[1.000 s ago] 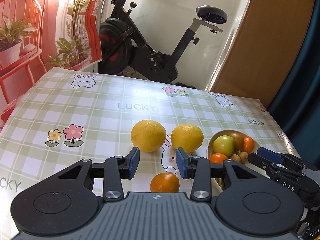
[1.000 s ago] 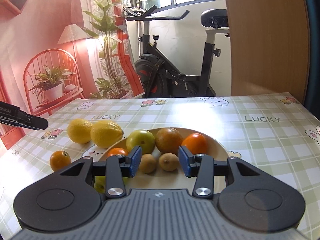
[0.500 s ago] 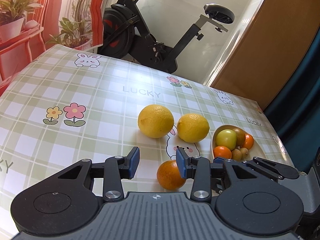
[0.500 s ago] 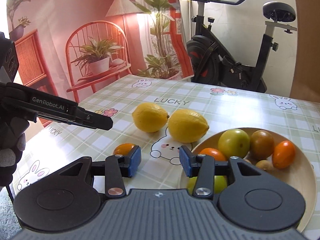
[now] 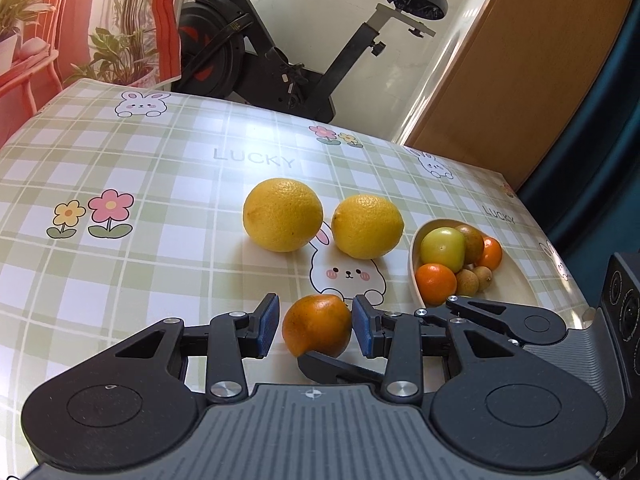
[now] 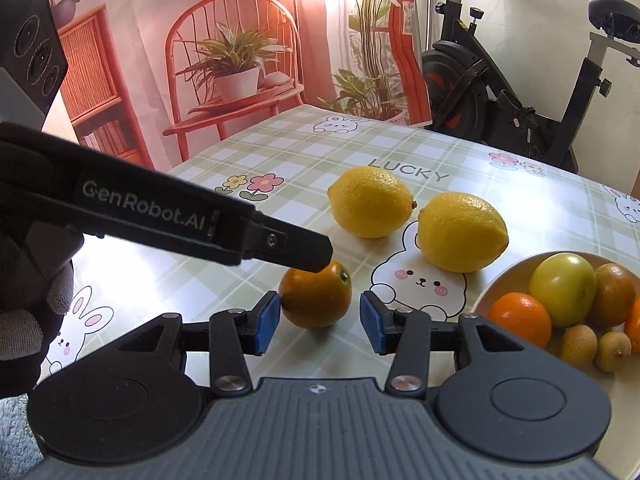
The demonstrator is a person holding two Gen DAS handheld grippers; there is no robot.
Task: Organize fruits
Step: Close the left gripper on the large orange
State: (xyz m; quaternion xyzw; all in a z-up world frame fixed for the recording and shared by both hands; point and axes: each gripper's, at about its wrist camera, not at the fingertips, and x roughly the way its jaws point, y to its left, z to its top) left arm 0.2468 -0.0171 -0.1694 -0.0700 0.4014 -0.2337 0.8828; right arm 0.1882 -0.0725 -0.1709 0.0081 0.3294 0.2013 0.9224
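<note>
A small orange [image 5: 317,329] [image 6: 315,297] lies on the checked tablecloth. My left gripper [image 5: 315,326] is open with its blue pads on either side of the orange. My right gripper [image 6: 319,323] is open too, and the orange sits between its pads, touching the left one. Two lemons [image 5: 283,214] [image 5: 367,227] lie side by side behind the orange; they also show in the right wrist view [image 6: 371,207] [image 6: 461,232]. A beige bowl [image 5: 416,240] [image 6: 492,286] at the right holds a green fruit, oranges, a brown fruit and small brown fruits.
The right gripper's fingers [image 5: 500,314] cross in front of the bowl in the left view. The left gripper's finger [image 6: 288,246] hangs over the orange in the right view. An exercise bike [image 5: 288,52] stands behind the table. The table's right edge [image 5: 556,240] is near the bowl.
Both grippers have moved in on the small orange, the right one swinging left away from the bowl. The orange now lies between both pairs of pads. Both stay open.
</note>
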